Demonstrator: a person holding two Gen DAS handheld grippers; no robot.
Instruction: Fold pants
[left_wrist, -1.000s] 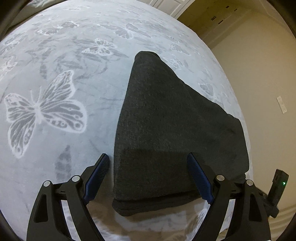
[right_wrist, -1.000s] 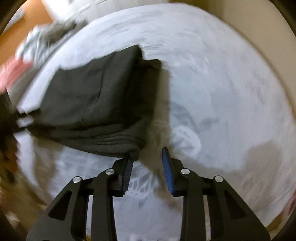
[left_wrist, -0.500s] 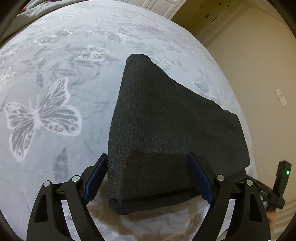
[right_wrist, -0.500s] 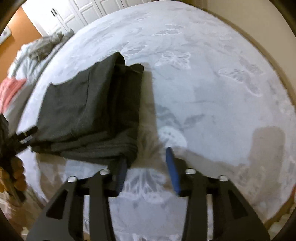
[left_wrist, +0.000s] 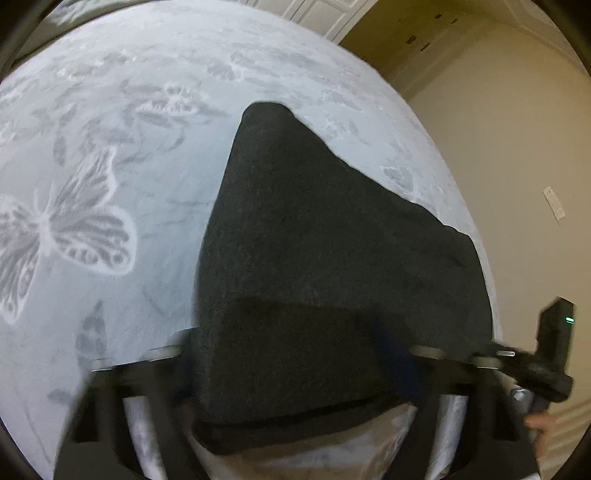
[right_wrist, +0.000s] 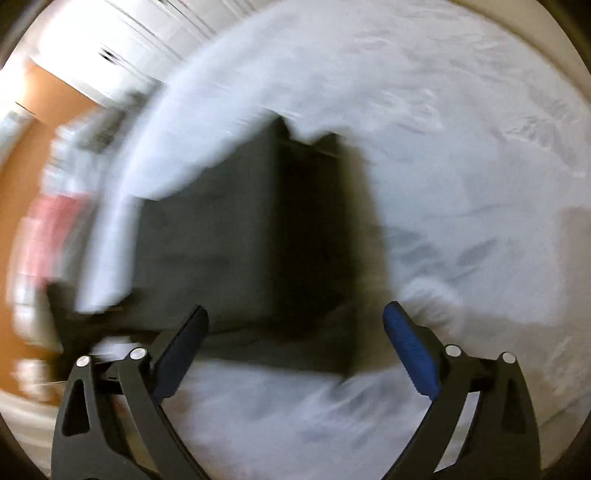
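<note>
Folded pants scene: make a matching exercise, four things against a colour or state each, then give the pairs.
Things:
1. pants
2. blanket
3. right gripper
4. wall

Descriptions:
A. plain beige
B. open, blue pads apart
C. dark grey, folded flat
D. pale with butterfly print

Pairs: 1-C, 2-D, 3-B, 4-A

Right black two-finger gripper (right_wrist: 295, 332) shows blue ribbed pads (right_wrist: 410, 350), silver screws, triangular cut-outs. Left black gripper (left_wrist: 291, 354) is blurred; bare fingertip skin (left_wrist: 541, 421) beside it.
</note>
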